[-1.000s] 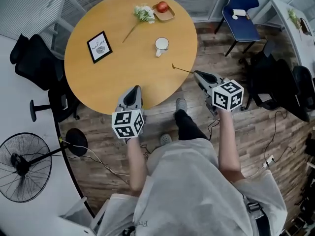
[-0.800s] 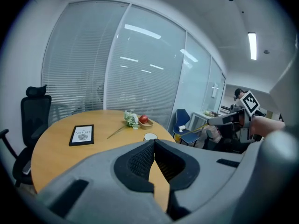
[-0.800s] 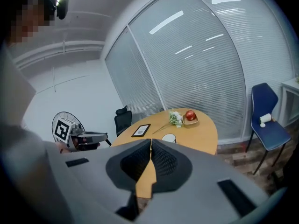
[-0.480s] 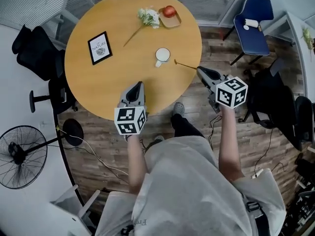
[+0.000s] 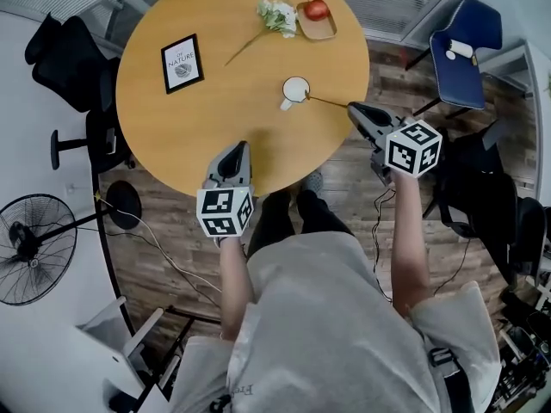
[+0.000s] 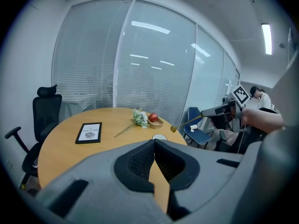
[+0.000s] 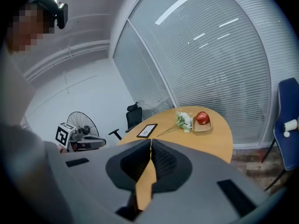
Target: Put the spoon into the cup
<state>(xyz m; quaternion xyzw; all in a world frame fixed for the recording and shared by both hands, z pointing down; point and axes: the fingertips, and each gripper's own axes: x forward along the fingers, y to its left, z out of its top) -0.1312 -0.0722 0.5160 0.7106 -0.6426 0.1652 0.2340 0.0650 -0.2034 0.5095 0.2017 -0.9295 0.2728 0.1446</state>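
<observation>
A white cup (image 5: 295, 90) stands on the round wooden table (image 5: 198, 136), right of its middle. My right gripper (image 5: 351, 107) is past the table's right edge and shut on the handle end of a thin golden spoon (image 5: 327, 101). The spoon points left, and its bowl is at the cup's right rim. In the left gripper view the spoon (image 6: 187, 123) hangs in the air above the cup (image 6: 159, 137). The right gripper view shows the right gripper (image 7: 151, 141) with its jaws together and neither spoon nor cup. My left gripper (image 5: 235, 146) (image 6: 154, 143) is shut and empty over the table's near edge.
A framed picture (image 5: 182, 63) lies at the table's left. A flower (image 5: 274, 15) and a wooden tray with a red apple (image 5: 316, 11) lie at the far side. A blue chair (image 5: 465, 50) stands right, a black office chair (image 5: 65, 50) and a fan (image 5: 34, 248) left.
My right gripper has carried the spoon left, from beyond the table's edge until its bowl reaches the cup's rim. The left gripper has moved slightly forward over the table's edge.
</observation>
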